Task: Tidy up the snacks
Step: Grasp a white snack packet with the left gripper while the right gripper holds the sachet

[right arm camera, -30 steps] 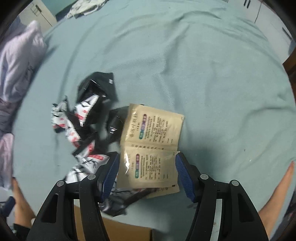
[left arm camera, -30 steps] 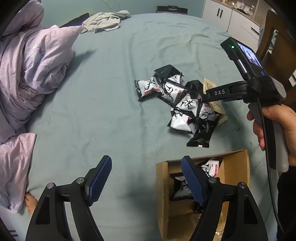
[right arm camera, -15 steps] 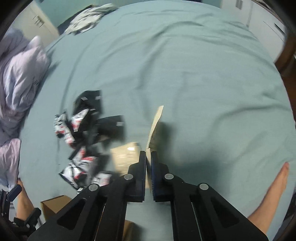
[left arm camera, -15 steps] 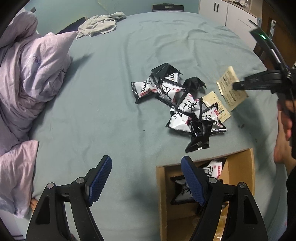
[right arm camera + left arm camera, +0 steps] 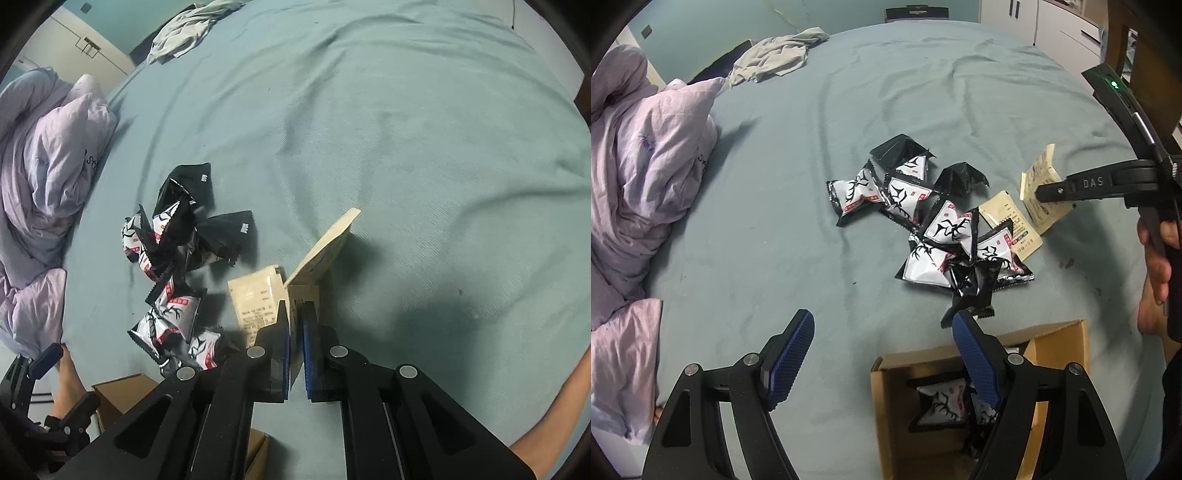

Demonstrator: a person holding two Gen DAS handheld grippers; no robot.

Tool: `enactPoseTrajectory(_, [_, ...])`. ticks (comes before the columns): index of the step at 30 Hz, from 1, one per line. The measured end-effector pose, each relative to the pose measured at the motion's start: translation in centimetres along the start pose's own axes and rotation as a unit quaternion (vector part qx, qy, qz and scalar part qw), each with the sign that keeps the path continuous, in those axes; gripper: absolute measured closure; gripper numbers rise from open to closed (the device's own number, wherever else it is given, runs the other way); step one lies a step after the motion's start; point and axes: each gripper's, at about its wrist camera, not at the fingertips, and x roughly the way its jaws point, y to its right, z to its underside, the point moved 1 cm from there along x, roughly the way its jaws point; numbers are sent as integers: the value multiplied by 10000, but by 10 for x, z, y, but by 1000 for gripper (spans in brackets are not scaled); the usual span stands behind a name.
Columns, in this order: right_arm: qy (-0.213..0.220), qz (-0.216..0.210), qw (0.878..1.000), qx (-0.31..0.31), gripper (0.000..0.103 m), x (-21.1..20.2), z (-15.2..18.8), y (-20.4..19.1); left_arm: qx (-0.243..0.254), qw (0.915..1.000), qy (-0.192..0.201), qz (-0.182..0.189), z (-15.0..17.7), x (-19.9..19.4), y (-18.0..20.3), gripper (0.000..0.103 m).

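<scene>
A pile of black-and-white snack packets [image 5: 934, 225] lies on the teal bed; it shows in the right wrist view too [image 5: 173, 266]. My right gripper [image 5: 295, 332] is shut on a beige sachet [image 5: 325, 251] and holds it edge-up above the sheet; the sachet also shows in the left wrist view [image 5: 1039, 184]. A second beige sachet [image 5: 1012, 223] lies flat beside the pile. My left gripper [image 5: 882, 350] is open and empty, near an open cardboard box [image 5: 897, 417] with packets inside.
A lilac duvet [image 5: 642, 177] is heaped at the left. Grey clothes [image 5: 775, 61] lie at the bed's far end. White cabinets [image 5: 1067, 33] and a wooden chair stand at the far right. A bare foot [image 5: 68, 373] shows near the box.
My right gripper shut on the beige sachet and lifted it up and to the right, off the second sachet. The left gripper stayed open and pulled back slightly.
</scene>
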Motion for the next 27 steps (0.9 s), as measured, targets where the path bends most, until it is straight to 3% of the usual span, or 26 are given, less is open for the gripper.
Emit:
enactPoseTrajectory(5, [20,31,9999,-130,98,10,-2,-4,60,9999,-108,29,-5,14,4,25])
enactPoseTrajectory(9, [154,367,9983,-423,102,2,2,-12,171,9996,-205,105,-15,27,12,25])
enactPoseTrajectory(15, [418,-23,9990,-139,102,-29,13,1,462,9984,-245,225,-31,39,31,25])
enactPoseTrajectory(21, [684,-159,9975,-58,102,-57,29,16,760,9938,-716,370,-36,68,47,27])
enactPoseTrajectory(23, [731,-171,9971,-75,102,-64,35,19,827,9932,-710,405,-36,72,50,27])
enactPoseTrajectory(27, [691,-213,9973,-106,102,-69,43,22,973,9901,-796,632,-38,77,60,45])
